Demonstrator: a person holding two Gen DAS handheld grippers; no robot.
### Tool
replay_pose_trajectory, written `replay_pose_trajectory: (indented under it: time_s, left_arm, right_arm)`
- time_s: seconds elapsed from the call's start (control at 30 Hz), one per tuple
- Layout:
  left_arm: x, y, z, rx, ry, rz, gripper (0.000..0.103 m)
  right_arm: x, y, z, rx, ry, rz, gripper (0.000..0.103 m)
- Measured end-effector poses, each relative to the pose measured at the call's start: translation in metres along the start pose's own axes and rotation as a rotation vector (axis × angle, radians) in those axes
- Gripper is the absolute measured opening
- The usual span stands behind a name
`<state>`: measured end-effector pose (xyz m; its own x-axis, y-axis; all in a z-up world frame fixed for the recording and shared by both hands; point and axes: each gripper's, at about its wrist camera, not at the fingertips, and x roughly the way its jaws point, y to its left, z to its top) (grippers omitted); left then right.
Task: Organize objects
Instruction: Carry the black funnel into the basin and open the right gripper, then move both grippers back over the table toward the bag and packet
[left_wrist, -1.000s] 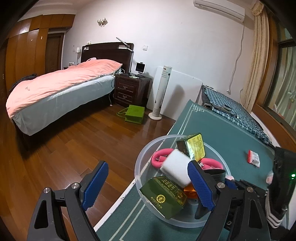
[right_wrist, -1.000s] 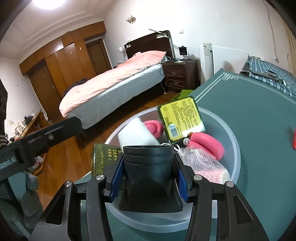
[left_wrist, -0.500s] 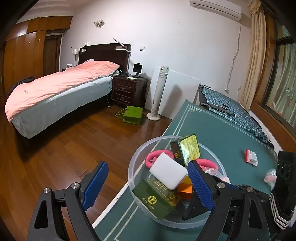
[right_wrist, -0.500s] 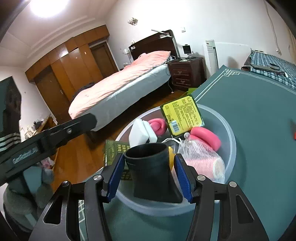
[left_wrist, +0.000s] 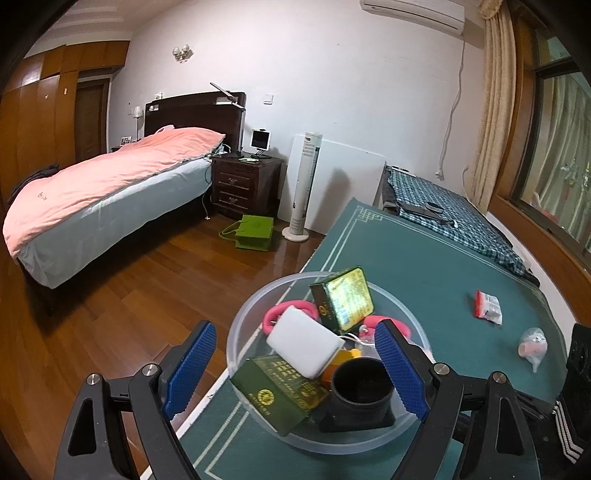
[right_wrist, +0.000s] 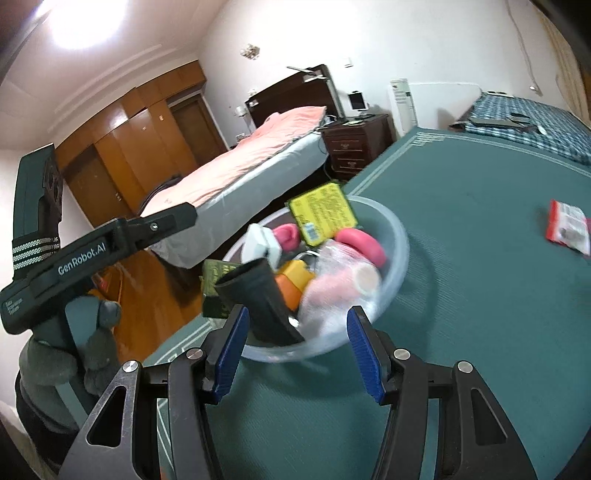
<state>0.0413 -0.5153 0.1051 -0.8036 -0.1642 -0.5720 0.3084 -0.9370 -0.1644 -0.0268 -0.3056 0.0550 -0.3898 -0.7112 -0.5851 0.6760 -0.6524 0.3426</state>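
White walls (left_wrist: 332, 74) enclose a bedroom with a glossy wooden floor (left_wrist: 122, 295). At the far left stands a bed (left_wrist: 110, 184) under a pink duvet, with a dark headboard (left_wrist: 192, 110) and a dark nightstand (left_wrist: 245, 186) beside it. Wooden wardrobes (right_wrist: 140, 147) line the left wall. A white tower fan (left_wrist: 304, 184) stands near a green bag (left_wrist: 255, 232). Cream curtains (left_wrist: 495, 110) flank the right window (left_wrist: 561, 155); an air conditioner (left_wrist: 412, 13) hangs high, and a ceiling light (right_wrist: 83, 22) glares.

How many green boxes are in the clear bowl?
2. One green box leans upright at the clear bowl's far side, its yellow face showing; the other green box lies at the near-left rim. More could be hidden beneath the pile.
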Motion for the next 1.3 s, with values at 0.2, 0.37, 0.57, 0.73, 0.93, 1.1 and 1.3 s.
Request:
replay_pose_trajectory:
  time_s: [0.2,0.37,0.57,0.73,0.93,1.1,1.3]
  left_arm:
    - [-0.004,-0.018,0.002,0.028,-0.006,-0.017,0.093]
    - [-0.003,-0.039,0.001,0.064,0.004,-0.044,0.094]
    - [-0.001,-0.068,-0.003,0.106,0.015,-0.078,0.096]
    - [0.001,-0.094,-0.006,0.141,0.029,-0.104,0.096]
    - [0.004,-0.126,-0.011,0.185,0.045,-0.143,0.097]
    - [0.008,-0.153,-0.016,0.218,0.063,-0.177,0.097]
    - [0.012,-0.181,-0.021,0.257,0.079,-0.21,0.097]
  right_arm:
    - [-0.017,-0.027,-0.014,0.057,-0.002,-0.051,0.057]
    - [-0.031,-0.056,-0.026,0.13,-0.006,-0.113,0.058]
    - [-0.059,-0.096,-0.035,0.227,-0.042,-0.205,0.071]
    - [-0.086,-0.13,-0.041,0.301,-0.084,-0.274,0.073]
    - [-0.115,-0.161,-0.045,0.341,-0.124,-0.354,0.08]
    - [-0.135,-0.179,-0.047,0.344,-0.147,-0.415,0.08]
    - [-0.15,-0.201,-0.046,0.346,-0.16,-0.483,0.08]
